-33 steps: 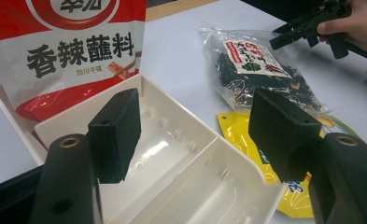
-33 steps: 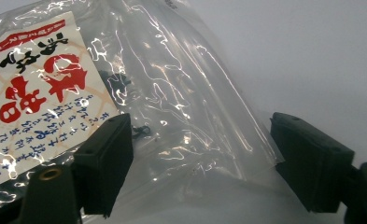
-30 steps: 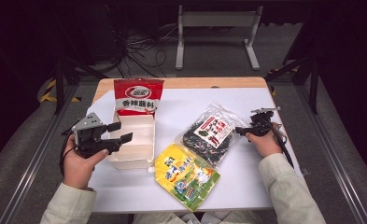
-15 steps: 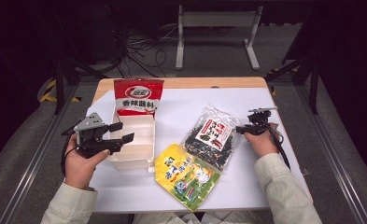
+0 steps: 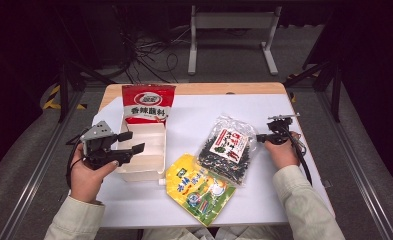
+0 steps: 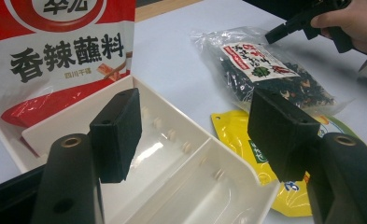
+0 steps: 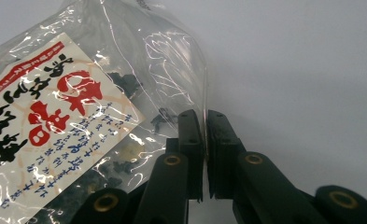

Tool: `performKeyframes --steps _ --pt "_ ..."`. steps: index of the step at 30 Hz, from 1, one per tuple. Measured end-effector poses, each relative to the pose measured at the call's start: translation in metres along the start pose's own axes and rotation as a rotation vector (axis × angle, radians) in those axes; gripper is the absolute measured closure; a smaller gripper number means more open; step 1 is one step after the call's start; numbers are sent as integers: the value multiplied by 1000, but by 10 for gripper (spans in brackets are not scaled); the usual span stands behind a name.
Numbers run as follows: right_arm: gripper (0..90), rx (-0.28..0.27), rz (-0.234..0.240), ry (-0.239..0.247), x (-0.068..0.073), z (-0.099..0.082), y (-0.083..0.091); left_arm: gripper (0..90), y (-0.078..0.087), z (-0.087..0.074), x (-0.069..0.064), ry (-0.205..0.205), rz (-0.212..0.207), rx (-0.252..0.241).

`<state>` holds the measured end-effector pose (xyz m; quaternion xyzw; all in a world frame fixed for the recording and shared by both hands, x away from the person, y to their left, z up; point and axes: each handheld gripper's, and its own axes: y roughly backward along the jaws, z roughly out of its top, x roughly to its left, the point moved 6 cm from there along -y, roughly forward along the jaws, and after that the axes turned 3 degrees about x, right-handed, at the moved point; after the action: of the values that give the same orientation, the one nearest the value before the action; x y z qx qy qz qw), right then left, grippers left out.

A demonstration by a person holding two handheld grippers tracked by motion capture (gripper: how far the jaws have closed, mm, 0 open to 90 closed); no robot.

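Right gripper (image 7: 204, 154) has just been closing its jaws, and now they pinch the clear edge of the seaweed bag (image 5: 225, 148) right of the frame's centre, so lifting looks possible. Left gripper (image 5: 129, 143) hovers open above the white box (image 5: 151, 165).

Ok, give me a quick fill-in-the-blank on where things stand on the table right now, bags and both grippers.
1. The right gripper has its jaws pinched on the edge of the ____ bag of dark dried food.
2. The left gripper hangs with its jaws ____ over the white tray.
3. The red pouch leans at the tray's ____ end.
4. The yellow pouch lies partly ____ the clear bag.

Missing words: clear; open; far; under
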<state>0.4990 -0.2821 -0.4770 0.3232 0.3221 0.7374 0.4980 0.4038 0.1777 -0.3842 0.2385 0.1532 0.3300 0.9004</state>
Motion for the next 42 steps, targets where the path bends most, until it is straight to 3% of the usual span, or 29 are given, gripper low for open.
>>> performKeyframes --steps 4,10,15,25,33,42 --pt "852 -14 35 4 -2 0 10 367 0 1 -1 8 -18 -10" --pt "854 -116 53 35 -1 8 38 392 0 2 -4 34 -41 -15" --pt "856 -186 85 47 3 13 64 390 -2 2 -9 12 -47 0" --pt "860 -297 129 121 22 16 113 376 -6 2 -11 3 -44 8" --pt "863 -353 169 170 39 16 146 370 -7 1 -12 -5 -44 12" --pt "864 -419 201 274 64 11 178 369 -8 4 -19 -15 -57 4"
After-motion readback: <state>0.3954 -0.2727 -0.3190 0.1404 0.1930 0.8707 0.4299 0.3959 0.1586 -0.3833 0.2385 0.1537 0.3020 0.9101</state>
